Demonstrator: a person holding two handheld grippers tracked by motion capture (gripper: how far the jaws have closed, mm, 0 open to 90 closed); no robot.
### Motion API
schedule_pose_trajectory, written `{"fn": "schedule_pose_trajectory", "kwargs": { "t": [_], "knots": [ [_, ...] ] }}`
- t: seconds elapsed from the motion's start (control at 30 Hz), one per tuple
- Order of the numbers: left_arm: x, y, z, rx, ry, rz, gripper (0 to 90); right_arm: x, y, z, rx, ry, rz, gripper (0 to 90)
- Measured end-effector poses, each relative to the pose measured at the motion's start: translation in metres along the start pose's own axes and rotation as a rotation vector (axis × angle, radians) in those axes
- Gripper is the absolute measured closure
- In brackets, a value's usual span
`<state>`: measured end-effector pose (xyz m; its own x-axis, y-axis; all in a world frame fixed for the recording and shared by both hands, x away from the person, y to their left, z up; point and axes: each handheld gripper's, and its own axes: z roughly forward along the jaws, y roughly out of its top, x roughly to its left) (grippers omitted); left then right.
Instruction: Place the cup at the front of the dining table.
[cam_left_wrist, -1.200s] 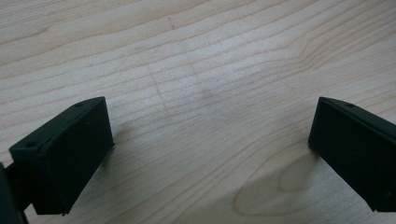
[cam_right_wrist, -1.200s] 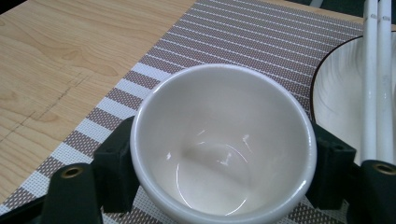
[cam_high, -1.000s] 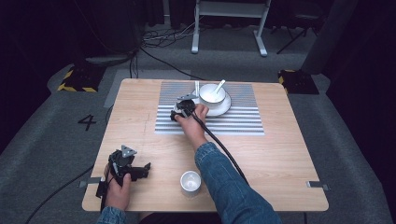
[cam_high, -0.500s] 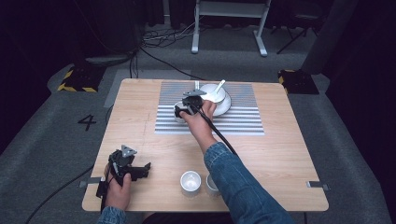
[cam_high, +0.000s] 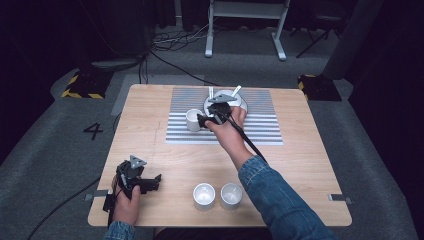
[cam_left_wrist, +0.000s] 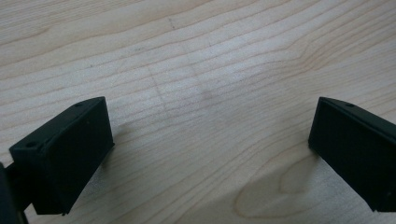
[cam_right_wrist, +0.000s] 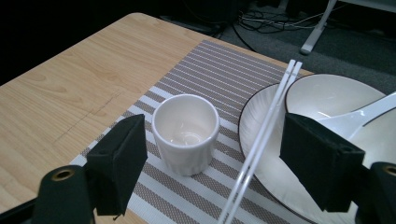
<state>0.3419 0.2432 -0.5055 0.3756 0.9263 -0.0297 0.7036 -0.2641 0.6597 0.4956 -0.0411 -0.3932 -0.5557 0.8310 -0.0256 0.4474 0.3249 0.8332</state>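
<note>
Place: a recording lab or studio, dressed as a dining spot.
Walls: dark curtains all round.
Floor: grey carpet (cam_high: 45, 165) bearing a painted number 4 (cam_high: 93, 131), black cables (cam_high: 165, 47), yellow-black striped hazard blocks (cam_high: 80, 86).
Furniture: light wooden table (cam_high: 150, 110), white metal stand legs (cam_high: 245, 25) behind.

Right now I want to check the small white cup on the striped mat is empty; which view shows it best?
The right gripper view: the white cup stands upright and close on the striped mat, its inside visible and apparently empty. The high view shows the cup small, beside the right gripper. The left gripper view looks at bare table.
</note>
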Motion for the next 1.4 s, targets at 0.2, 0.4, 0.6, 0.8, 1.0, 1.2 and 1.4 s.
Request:
{"fn": "schedule_pose_trajectory", "kwargs": {
  "t": [0.2, 0.4, 0.6, 0.8, 1.0, 1.2, 1.4],
  "knots": [
    [0.000, 0.000, 0.000, 0.001, -0.001, -0.001, 0.0, -0.011, -0.004, -0.030, -0.008, 0.020, -0.017, 23.8],
    [0.000, 0.000, 0.000, 0.001, -0.001, -0.001, 0.0, -0.025, -0.010, -0.061, -0.021, 0.031, -0.025, 23.8],
    [0.000, 0.000, 0.000, 0.000, 0.000, -0.002, 0.0, -0.042, -0.021, -0.088, -0.023, 0.028, -0.026, 23.9],
    [0.000, 0.000, 0.000, 0.000, 0.000, -0.002, 0.0, -0.055, -0.031, -0.111, -0.032, 0.024, -0.020, 24.1],
    [0.000, 0.000, 0.000, 0.001, -0.001, -0.001, 0.0, -0.066, -0.045, -0.130, -0.018, 0.021, -0.021, 24.5],
    [0.000, 0.000, 0.000, 0.001, -0.001, -0.001, 0.0, -0.080, -0.062, -0.147, -0.010, 0.011, -0.001, 25.3],
    [0.000, 0.000, 0.000, 0.001, -0.001, -0.001, 0.0, -0.094, -0.080, -0.160, -0.007, -0.011, 0.027, 25.4]
  ]
}}
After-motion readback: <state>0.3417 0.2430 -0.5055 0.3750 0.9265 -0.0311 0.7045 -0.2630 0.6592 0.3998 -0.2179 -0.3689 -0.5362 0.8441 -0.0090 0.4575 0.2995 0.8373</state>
